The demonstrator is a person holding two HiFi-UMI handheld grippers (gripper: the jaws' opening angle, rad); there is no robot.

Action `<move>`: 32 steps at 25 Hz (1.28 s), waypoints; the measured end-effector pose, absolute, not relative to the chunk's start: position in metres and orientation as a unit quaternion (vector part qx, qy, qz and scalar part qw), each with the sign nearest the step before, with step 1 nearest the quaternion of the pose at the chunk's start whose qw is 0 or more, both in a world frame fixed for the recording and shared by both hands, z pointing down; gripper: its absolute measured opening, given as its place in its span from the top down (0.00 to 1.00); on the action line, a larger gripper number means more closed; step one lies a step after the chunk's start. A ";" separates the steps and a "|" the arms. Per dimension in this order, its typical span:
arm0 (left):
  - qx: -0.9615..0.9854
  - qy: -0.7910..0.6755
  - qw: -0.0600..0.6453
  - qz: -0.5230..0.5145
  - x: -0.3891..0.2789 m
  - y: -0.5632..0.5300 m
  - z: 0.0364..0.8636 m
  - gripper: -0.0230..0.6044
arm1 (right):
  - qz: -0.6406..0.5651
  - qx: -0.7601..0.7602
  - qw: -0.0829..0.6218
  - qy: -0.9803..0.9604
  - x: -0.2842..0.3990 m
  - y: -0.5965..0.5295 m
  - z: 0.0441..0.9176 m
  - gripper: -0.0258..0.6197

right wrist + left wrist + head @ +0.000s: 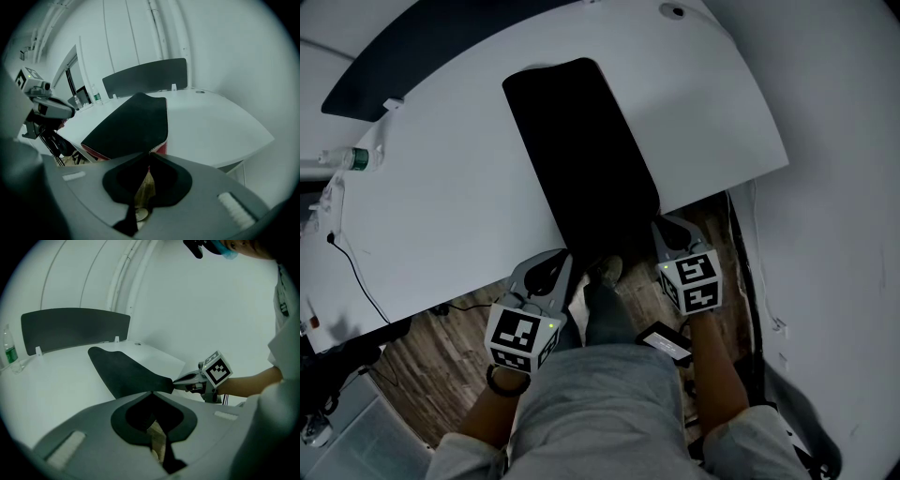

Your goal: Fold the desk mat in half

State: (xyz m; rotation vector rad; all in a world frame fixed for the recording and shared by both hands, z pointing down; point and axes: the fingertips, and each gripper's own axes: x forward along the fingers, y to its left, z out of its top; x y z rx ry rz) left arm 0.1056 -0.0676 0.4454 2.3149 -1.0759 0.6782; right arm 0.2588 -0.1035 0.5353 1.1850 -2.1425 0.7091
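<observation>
A black desk mat (581,150) lies lengthwise on the white table (722,122), its near end reaching over the table's front edge. My left gripper (565,261) holds the mat's near left corner, its jaws shut on the edge (152,393). At the near right corner my right gripper (661,225) is shut on the mat, and the mat's red underside (161,149) shows just beyond the jaw tips (150,153). In the left gripper view the mat (122,371) lifts slightly towards the right gripper (177,380). The left gripper (70,112) shows at the left of the right gripper view.
A dark divider panel (412,47) stands along the table's far edge. A water bottle (347,159) stands at the far left, and a black cable (352,267) trails over the left side. A phone (666,342) sits by the person's right leg. Wooden floor lies below.
</observation>
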 end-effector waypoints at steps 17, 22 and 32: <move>0.851 -0.392 0.250 0.244 0.112 -0.060 0.444 0.93 | 0.274 0.452 0.321 -0.786 0.290 -0.075 0.542 0.95; 0.851 -0.396 0.244 0.241 0.112 -0.056 0.437 0.93 | 0.262 0.452 0.302 -0.798 0.286 -0.072 0.518 0.95; 0.851 -0.404 0.241 0.233 0.094 -0.048 0.423 0.93 | 0.241 0.446 0.255 -0.824 0.253 -0.063 0.466 0.95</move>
